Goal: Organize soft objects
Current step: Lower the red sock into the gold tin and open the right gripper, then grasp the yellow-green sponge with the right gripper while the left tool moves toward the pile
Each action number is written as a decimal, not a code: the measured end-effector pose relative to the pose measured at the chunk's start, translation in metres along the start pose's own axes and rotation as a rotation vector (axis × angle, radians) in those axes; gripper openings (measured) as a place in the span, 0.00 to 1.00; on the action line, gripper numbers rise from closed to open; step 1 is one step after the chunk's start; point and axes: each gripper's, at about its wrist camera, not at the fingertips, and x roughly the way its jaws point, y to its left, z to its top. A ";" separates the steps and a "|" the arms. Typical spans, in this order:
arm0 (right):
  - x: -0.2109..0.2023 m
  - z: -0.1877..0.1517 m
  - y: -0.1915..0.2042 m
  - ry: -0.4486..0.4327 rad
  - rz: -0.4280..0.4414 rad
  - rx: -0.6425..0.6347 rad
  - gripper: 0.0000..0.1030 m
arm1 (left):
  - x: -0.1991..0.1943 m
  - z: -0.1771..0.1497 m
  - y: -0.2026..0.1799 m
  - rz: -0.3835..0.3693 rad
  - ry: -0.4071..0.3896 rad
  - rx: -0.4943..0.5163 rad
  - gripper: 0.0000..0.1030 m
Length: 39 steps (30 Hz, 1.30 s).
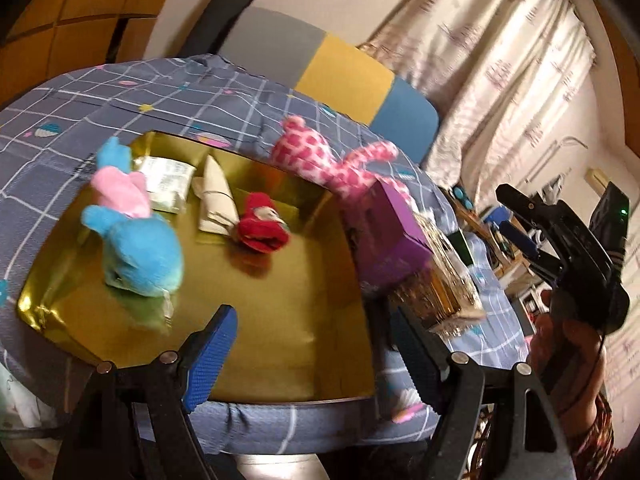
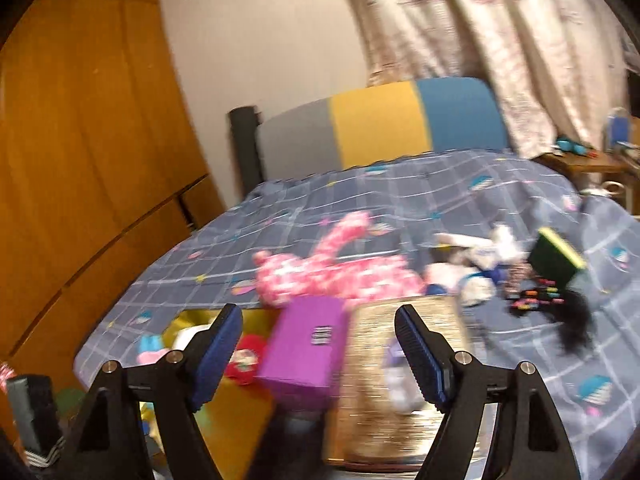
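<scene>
A shallow gold tray (image 1: 280, 300) lies on the bed. In it are a blue and pink plush (image 1: 132, 236), a red plush (image 1: 262, 228), a white packet (image 1: 168, 180) and a white roll (image 1: 216, 196). A pink spotted plush (image 1: 320, 156) (image 2: 320, 276) lies on the quilt just beyond the tray. My left gripper (image 1: 312, 356) hovers open over the tray's near edge, nothing between its fingers. My right gripper (image 2: 320, 356) (image 1: 516, 216) is open and empty, raised off to the right of the tray. Farther right on the quilt lies a white and blue plush (image 2: 472, 264).
A purple box (image 1: 384, 232) (image 2: 304, 348) and a glittery gold box (image 1: 436, 284) (image 2: 400, 360) stand at the tray's right side. A green and yellow sponge (image 2: 556, 260) and a black hairpiece with coloured clips (image 2: 560, 312) lie at far right. The headboard (image 2: 380, 124) and curtain (image 2: 480, 40) stand behind; a wardrobe (image 2: 80, 140) is left.
</scene>
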 end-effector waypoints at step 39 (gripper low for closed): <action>0.138 0.046 -0.329 0.259 -0.380 0.131 0.69 | 0.065 -0.010 -0.156 -0.098 0.161 0.292 0.77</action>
